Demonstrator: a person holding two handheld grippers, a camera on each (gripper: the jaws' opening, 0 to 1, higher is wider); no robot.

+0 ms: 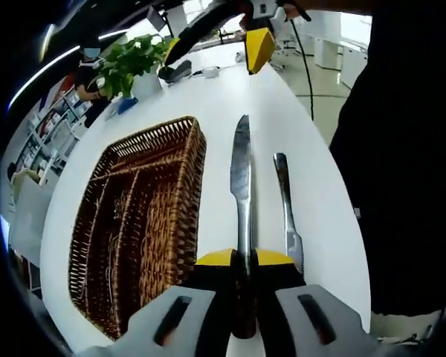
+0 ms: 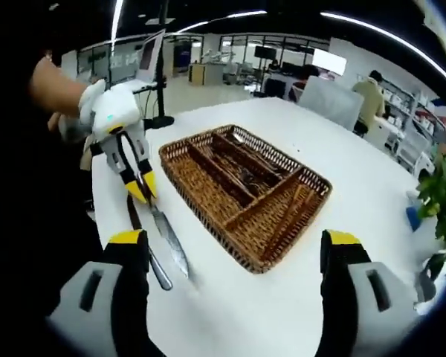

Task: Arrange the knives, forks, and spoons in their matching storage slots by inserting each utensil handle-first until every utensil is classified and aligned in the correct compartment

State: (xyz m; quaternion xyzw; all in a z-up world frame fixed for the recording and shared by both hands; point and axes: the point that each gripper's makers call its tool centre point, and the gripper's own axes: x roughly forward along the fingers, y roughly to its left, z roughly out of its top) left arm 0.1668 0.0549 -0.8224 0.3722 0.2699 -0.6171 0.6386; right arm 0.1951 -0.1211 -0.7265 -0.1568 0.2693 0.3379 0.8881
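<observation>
Wicker tray (image 1: 141, 223) beside, potted plant (image 1: 134, 63) far end, left gripper (image 1: 244, 297) clenched on knife (image 1: 241, 193), blade pointing away lengthwise, second utensil (image 1: 286, 208) parallel, possibly another knife, right gripper (image 2: 234, 256) released

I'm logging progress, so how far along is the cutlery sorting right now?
Nothing looks sorted yet: the brown wicker tray shows no utensils in its compartments. In hand: the left claw is shut on a silver table knife. Left: slotting that knife, then the second silver knife lying on the white table.

Left gripper (image 1: 244, 297) clamped, right gripper (image 2: 234, 256) agape
</observation>
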